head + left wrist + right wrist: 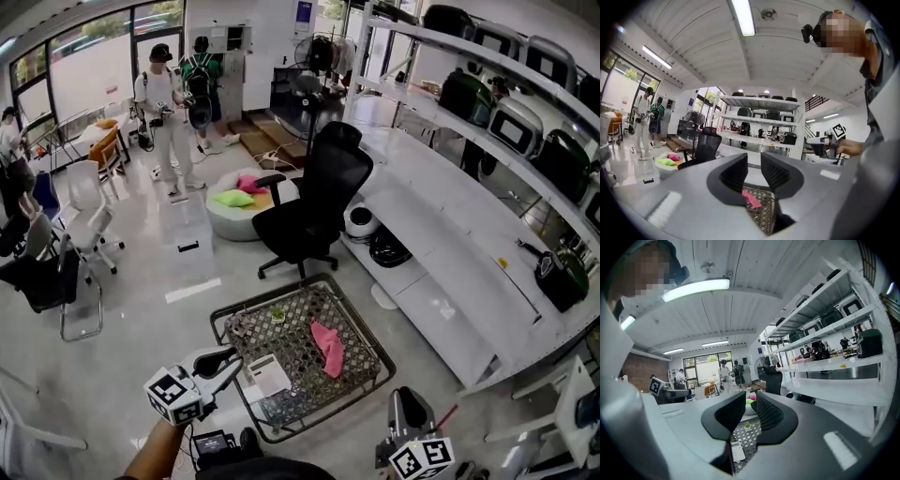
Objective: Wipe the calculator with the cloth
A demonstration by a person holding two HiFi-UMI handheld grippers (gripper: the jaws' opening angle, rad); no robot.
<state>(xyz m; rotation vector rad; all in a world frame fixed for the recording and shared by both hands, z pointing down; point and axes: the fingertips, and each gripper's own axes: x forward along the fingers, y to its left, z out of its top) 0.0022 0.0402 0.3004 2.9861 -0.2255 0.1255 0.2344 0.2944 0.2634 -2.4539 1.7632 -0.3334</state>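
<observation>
One calculator (270, 375), one pink cloth (328, 348) and one small green object (277, 316) lie on the patterned top of a low table with a dark rim (217, 323). The calculator is a pale, flat rectangle close to the table's near-left edge, toward the near corner; its keys are too small to make out. The cloth lies crumpled toward the middle of the top, apart from the calculator, and the green object sits by the far-left edge.

There are two grippers. The left gripper (228, 364) hangs just off the near-left edge, beside the calculator, its jaws drawn to a thin gap with nothing between them. The right gripper (408, 398) hangs off the table's right corner, its jaws closed and empty.

One black office chair (314, 202) stands beyond the far corner.
</observation>
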